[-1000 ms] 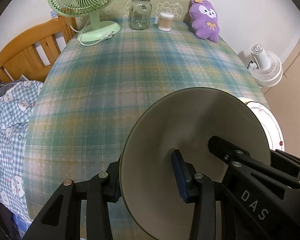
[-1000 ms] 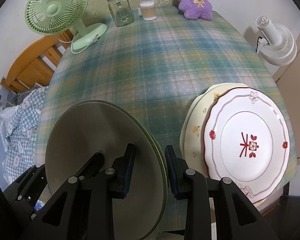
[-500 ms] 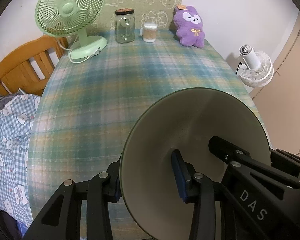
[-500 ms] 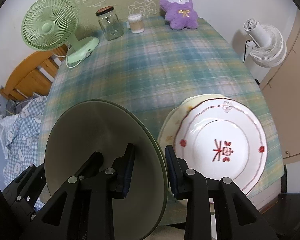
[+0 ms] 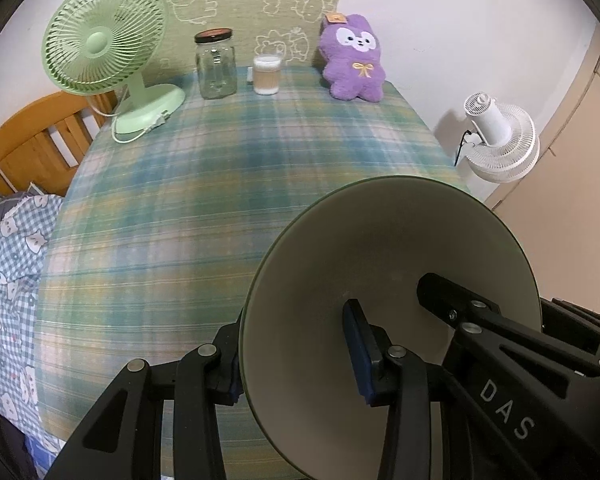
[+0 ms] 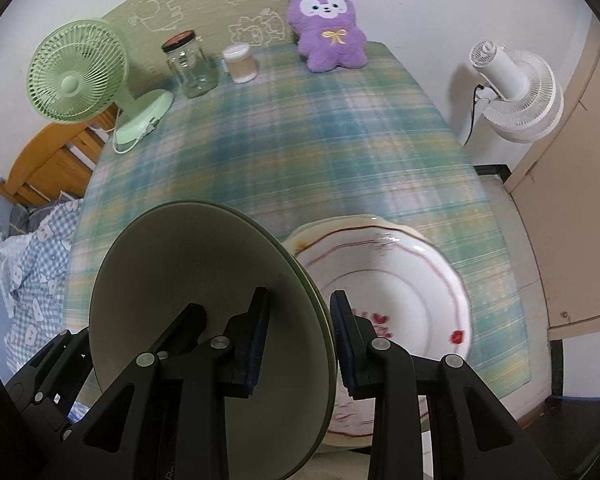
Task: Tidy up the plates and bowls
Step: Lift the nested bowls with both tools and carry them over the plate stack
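I hold one olive-green plate [image 5: 388, 280] between both grippers, tilted on edge above the near part of the plaid table [image 5: 220, 200]. My left gripper [image 5: 294, 352] is shut on its left rim. One finger [image 5: 452, 300] of the right gripper reaches in from the lower right of the left wrist view. In the right wrist view my right gripper [image 6: 300, 320] is shut on the green plate's [image 6: 188, 288] right rim. Just to its right, a white plate with red trim [image 6: 400, 288] lies on a cream plate [image 6: 328, 226] on the table.
Along the table's far edge stand a green desk fan [image 5: 104, 52], a glass jar [image 5: 216, 66], a small cotton-swab jar [image 5: 266, 76] and a purple plush toy [image 5: 354, 62]. A white fan [image 6: 516, 92] stands beyond the right edge; a wooden bed frame [image 5: 28, 144] with bedding lies left.
Both grippers rose and drew back together with the green plate still held. The table looks farther away, and the stacked plates slid toward the lower middle of the right wrist view.
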Available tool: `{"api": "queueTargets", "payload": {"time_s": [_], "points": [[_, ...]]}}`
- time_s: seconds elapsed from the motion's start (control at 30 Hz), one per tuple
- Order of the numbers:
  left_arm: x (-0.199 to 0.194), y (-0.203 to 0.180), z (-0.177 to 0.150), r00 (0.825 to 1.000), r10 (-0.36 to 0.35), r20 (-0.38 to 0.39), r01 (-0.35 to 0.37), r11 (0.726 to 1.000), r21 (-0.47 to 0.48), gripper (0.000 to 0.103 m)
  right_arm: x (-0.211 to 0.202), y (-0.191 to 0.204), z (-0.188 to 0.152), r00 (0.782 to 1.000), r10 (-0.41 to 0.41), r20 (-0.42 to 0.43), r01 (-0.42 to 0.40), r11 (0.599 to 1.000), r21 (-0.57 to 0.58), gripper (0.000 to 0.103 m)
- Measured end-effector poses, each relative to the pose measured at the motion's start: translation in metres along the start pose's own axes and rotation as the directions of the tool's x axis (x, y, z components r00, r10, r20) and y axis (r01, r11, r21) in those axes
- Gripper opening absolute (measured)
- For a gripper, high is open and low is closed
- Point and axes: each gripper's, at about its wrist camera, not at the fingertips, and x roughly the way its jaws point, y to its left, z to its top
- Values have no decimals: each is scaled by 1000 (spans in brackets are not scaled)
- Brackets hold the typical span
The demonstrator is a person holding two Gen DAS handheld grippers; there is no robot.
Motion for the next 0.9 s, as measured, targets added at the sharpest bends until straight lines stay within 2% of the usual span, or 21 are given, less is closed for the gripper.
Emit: {"api": "queueTargets", "payload": {"time_s": [0.4, 0.6, 0.9], "points": [[28, -50, 0, 998, -8, -57, 7, 1000, -26, 40, 17, -55, 8, 998, -17, -60, 16, 1000, -19, 35], [44, -62, -4, 994, 0, -108, -7, 998, -63, 40, 31, -68, 7, 995, -12, -104, 8, 999, -37, 35], [47, -70, -1, 994, 48, -96, -56, 995, -82, 40, 38, -71, 15, 994, 10, -109, -18, 997, -73, 36]]}}
